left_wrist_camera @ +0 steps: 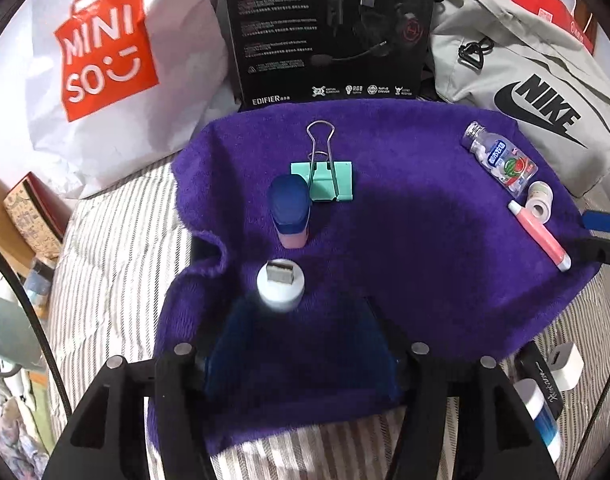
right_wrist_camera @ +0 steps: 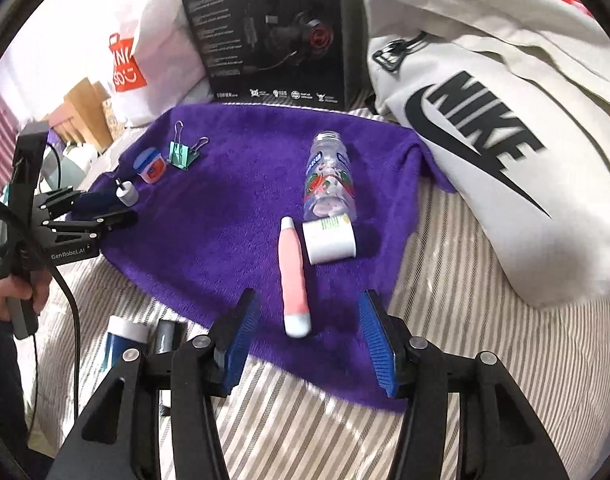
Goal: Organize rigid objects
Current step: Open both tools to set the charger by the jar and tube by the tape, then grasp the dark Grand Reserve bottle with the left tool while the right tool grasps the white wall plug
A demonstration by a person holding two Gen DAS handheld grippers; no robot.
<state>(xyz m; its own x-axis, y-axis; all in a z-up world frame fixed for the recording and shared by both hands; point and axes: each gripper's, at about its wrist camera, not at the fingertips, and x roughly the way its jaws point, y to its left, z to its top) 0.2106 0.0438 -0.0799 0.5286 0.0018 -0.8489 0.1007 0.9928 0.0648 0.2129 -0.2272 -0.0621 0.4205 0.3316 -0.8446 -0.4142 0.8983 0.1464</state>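
Biggest thing is the purple towel spread over the striped bed, everything sits on it. One clear bottle lies on its side near the right edge, neck pointing away toward the Nike bag. One pink tube lies lengthwise just in front of it, white cap toward the right tool, whose blue pads are spread wide with nothing between them. One white tape roll is beside the tube, touching the bottle. Far left: one green binder clip, one blue-lidded jar, one white USB plug, prongless end up. Left tool is open too, plug just ahead of it.
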